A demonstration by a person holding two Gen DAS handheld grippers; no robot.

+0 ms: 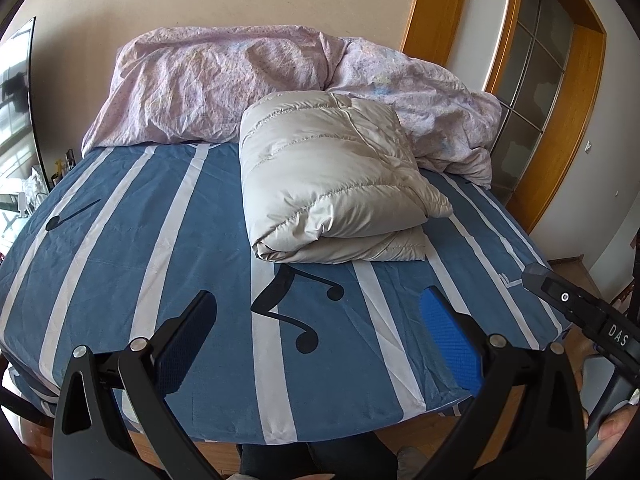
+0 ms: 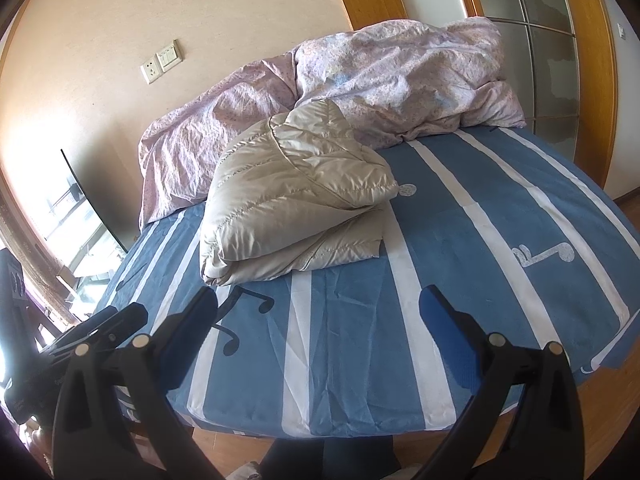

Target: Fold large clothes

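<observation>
Blue striped bed (image 1: 120, 240) carried folded beige down jacket (image 1: 332, 184) at far centre; left gripper (image 1: 318, 344) and right gripper (image 2: 318, 340) hovered near, both released, empty.

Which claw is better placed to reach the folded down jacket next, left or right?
Left, marginally. In the left wrist view the folded down jacket lies nearly straight ahead of the open left claw. In the right wrist view it sits off to the left of the open right claw. Neither touches it.

Folded jacket (image 1: 336, 184) lies on the bed (image 1: 120, 240) — crumpled duvet (image 1: 208, 88) just behind it.
</observation>
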